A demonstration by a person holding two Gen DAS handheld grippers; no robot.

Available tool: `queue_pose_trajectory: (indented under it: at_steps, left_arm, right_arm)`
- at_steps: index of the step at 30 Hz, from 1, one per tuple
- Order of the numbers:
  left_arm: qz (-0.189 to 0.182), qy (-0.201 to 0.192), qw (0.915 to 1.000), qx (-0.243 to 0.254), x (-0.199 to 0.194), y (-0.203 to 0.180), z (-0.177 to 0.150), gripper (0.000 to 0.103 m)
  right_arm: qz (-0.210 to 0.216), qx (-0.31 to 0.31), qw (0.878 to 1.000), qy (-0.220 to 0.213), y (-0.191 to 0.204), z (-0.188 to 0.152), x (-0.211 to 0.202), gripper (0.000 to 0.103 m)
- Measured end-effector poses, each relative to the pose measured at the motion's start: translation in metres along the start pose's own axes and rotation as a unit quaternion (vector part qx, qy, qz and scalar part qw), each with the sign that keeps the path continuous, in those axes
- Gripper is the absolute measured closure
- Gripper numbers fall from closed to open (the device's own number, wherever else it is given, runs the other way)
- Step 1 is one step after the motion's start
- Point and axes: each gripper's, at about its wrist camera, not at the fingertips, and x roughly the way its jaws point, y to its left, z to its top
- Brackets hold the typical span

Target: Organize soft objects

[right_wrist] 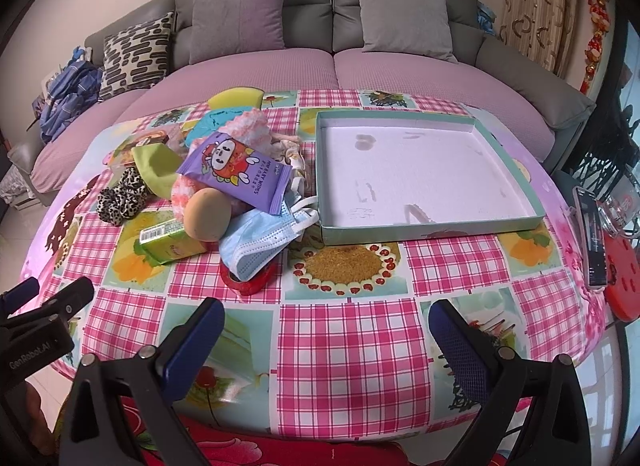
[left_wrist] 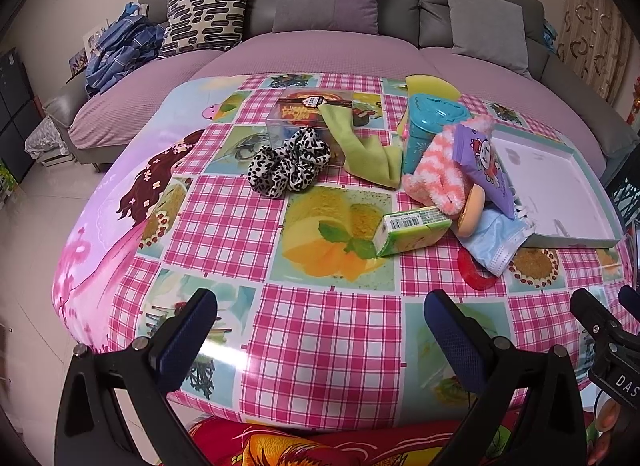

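Both grippers, left (left_wrist: pixel 320 330) and right (right_wrist: pixel 326 336), stood apart, empty; pulling the mask (right_wrist: pixel 260 242) risked toppling the wipes (right_wrist: pixel 236 171) stacked above

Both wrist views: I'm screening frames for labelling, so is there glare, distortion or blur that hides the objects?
Left wrist view: a white glare streak on the glossy tablecloth near the left tongs; the pile stays sharp. Right wrist view: fisheye bends the tray edges and darkens the corners; the wipes pack print is readable; right tongs sharp.
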Motion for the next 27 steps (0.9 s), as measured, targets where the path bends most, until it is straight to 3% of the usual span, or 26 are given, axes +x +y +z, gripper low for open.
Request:
queue_pose_trajectory:
  at_steps: [27]
  left_arm:
    - [0.002, -0.001, 1.0000, 0.000, -0.0012, -0.0003, 0.0004, 0.000]
  right_arm:
    - [-0.002, -0.003, 1.000, -0.003, 0.0018, 0.0000, -0.0007, 0.000]
